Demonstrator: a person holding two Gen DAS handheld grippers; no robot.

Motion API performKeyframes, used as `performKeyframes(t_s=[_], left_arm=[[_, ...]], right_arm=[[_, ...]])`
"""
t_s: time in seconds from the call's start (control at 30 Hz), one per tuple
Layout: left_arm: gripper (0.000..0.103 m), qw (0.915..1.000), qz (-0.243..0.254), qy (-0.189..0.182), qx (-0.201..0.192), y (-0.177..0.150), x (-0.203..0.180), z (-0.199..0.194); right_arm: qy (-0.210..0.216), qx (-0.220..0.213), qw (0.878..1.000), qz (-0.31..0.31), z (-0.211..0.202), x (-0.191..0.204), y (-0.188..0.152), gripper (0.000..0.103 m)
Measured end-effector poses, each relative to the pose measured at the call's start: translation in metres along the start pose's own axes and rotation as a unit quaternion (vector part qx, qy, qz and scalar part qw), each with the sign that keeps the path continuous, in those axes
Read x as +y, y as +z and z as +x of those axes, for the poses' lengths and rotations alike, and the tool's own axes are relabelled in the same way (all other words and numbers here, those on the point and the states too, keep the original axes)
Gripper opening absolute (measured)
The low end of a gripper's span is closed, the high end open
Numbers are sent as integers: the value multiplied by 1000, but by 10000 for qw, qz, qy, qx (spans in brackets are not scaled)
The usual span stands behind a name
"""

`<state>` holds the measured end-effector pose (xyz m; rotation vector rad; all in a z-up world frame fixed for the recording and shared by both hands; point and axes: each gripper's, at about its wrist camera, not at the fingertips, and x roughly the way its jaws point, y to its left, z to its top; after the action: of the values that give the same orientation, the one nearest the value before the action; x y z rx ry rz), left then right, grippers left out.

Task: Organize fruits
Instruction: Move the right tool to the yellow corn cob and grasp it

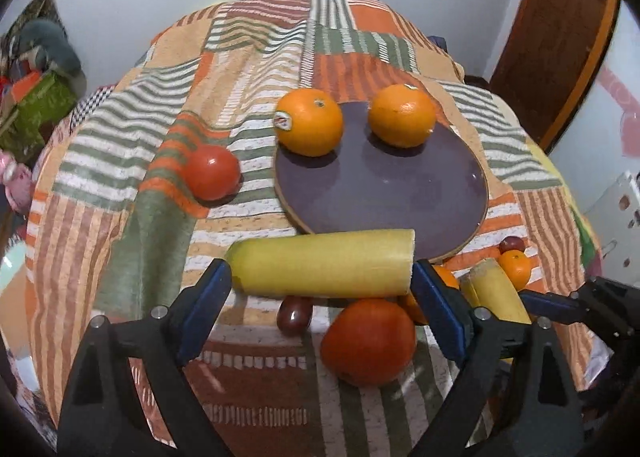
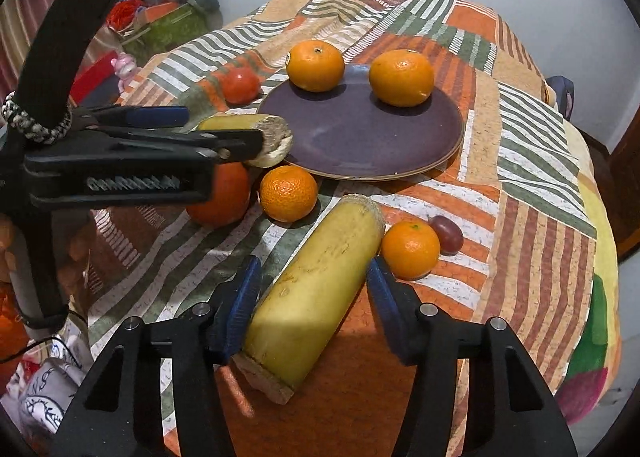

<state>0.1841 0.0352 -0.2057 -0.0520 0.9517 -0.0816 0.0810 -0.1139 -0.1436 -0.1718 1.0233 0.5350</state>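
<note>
A dark purple plate holds two oranges at its far rim. My left gripper is shut on a yellow banana piece, held crosswise just above the cloth at the plate's near edge; it also shows in the right wrist view. My right gripper is open, its blue pads on either side of a second banana piece lying on the cloth. Tomatoes, small oranges and grapes lie around.
A striped patchwork cloth covers the round table. Clutter of bags and toys sits beyond the left edge. A brown door stands at the far right.
</note>
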Motion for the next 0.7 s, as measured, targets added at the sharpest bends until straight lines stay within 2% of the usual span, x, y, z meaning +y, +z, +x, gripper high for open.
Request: performKeyframes(t_s=[0.1,0.27,0.47,0.57,0.7], left_arm=[[92,9999,-102,52,-128,-2,14,-12],[92,9988,-199,360,-271,-11,41,-31],[91,9953,-546,801,-50,-28,81,-30],[90,9954,-662,697,19,-32,91,-33],[90,9967,-467,640,-192,-27,82,-42]], right_arm=[[41,-3,10000,60,0,-2,0,49],[-33,-50,10000,77,-3,-2,1,44],[-47,-57,9999,115,-7,-5,1,39],[-62,-54,9999,109,-9,-6,0,37],[-7,-9,9998,181,-8,-9,2,37]])
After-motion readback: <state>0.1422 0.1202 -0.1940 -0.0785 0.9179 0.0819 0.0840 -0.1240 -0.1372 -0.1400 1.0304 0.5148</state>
